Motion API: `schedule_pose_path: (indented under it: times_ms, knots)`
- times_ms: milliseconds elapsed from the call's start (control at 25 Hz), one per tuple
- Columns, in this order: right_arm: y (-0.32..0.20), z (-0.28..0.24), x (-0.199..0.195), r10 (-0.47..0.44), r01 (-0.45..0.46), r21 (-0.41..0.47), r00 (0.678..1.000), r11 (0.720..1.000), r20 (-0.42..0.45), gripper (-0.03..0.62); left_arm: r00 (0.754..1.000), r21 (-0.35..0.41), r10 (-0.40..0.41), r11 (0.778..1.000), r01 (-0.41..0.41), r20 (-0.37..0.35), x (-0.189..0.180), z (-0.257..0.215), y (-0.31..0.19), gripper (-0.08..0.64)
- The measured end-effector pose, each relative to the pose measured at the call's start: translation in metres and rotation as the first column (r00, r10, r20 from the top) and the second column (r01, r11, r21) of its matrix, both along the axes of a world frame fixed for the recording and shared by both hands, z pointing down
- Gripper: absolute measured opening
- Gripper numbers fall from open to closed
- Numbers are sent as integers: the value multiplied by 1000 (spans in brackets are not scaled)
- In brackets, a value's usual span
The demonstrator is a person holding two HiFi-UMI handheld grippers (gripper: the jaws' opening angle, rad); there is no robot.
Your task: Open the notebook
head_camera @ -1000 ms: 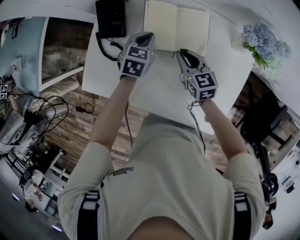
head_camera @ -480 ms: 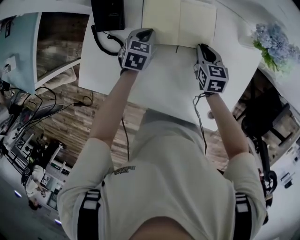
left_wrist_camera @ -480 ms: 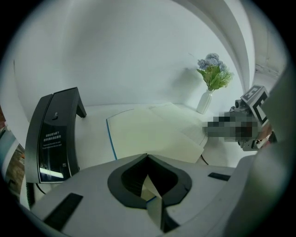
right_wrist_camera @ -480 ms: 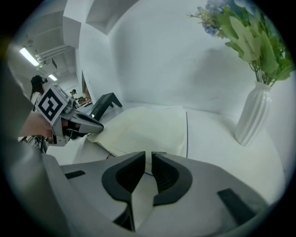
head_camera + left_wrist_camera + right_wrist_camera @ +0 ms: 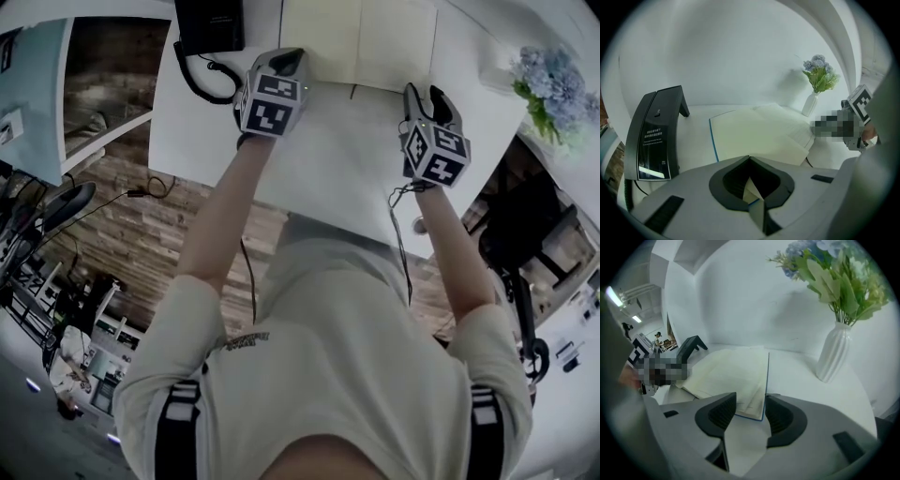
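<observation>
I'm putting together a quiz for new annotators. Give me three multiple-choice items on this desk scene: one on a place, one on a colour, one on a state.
1. Where does the white ribbed vase of flowers stand relative to the open cream-paged notebook?
A. to the person's right of it
B. on its pages
C. to the person's left of it

2. What colour is the edge of the notebook's cover?
A. red
B. blue
C. green

3. How do the jaws of the right gripper stand?
A. shut on the vase
B. shut on a page
C. apart

Answers:
1. A: the vase stands right of the notebook in the right gripper view.
2. B: a thin blue line borders the cover.
3. C: the jaws have just been opening. The notebook's corner shows in the gap, and the pads do not press it.
</observation>
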State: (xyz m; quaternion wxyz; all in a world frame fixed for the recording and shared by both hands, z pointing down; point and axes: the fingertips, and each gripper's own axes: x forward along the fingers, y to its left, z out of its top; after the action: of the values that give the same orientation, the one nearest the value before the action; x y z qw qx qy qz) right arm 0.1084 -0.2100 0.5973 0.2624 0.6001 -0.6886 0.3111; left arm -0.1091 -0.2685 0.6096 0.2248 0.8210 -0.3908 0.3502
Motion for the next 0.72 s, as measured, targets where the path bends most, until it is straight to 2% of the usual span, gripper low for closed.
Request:
schedule_pose_path:
  times_ms: [160,240,440,480,720]
  knots:
    - [2,8,-1,23,-22,-24,999,999,31,192,1000,5,-5,1000,5,-2,1,-1,0,12]
    - [0,2,3,44,-43,-3,999,999,22,128,1000,8,-8,1000,8,-1,0,-1,-1,12]
    - [-5,-32,-4,-6,8,116,1000,993,-16,34,1000,6,-12,1000,12,-2,1,0,0,12]
    - [-6,-39,-10,-22,24,140,1000,990,-17,30,1000,3,-16,1000,16,-2,0,0,1,12]
    - [-17,-80,-42,-91,67,256,993,964,82,21,999,4,-32,999,32,-17,-1,-9,0,12]
